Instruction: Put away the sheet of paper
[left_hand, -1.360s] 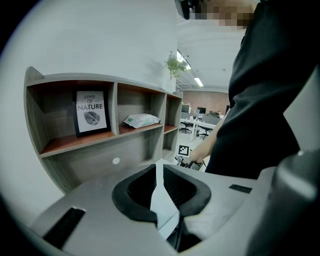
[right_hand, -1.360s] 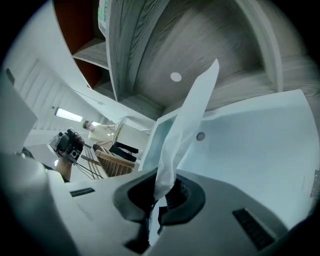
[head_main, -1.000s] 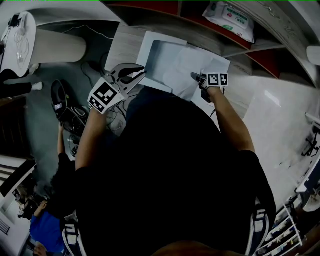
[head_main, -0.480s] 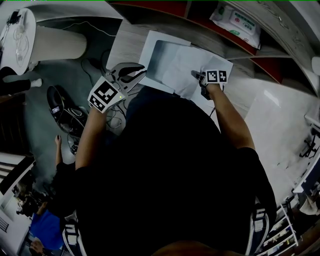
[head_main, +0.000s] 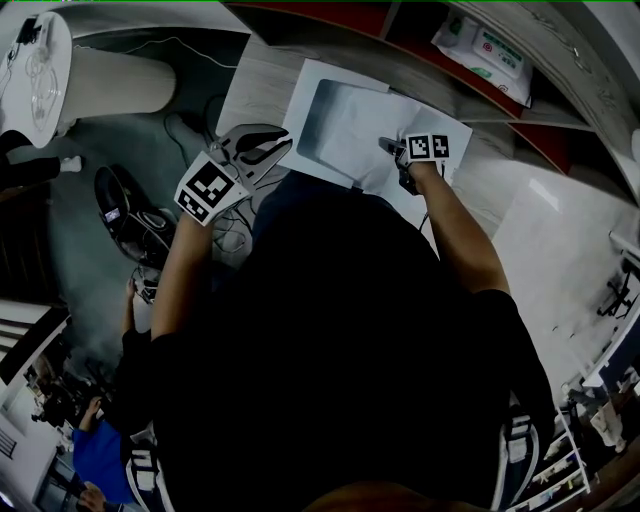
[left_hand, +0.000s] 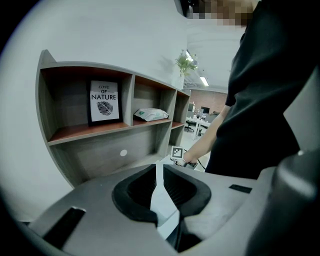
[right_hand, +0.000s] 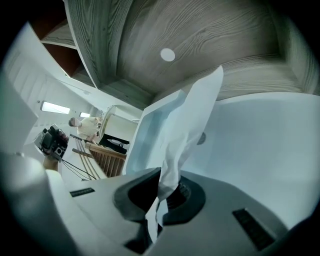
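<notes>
Your right claw (head_main: 387, 147) is clamped on the thin white sheet of paper (head_main: 385, 115), which is crumpled over the white tray (head_main: 305, 90) on the grey wooden counter (head_main: 255, 80). Your left claw (head_main: 278, 148) stands slightly apart and empty, left of it. Held at one edge only, the sheet may catch the rim and fold.

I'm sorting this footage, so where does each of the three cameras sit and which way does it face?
Head view: on the person's head, looking steeply down at the white tray; torso, left gripper, right gripper show.
Left gripper view: on that gripper, facing the wall shelf; its slightly parted jaws, torso, right forearm show.
Right gripper view: on that gripper, facing the tray; jaws shut on the sheet of paper.
Shared: head and left gripper views both show the right gripper.
</notes>
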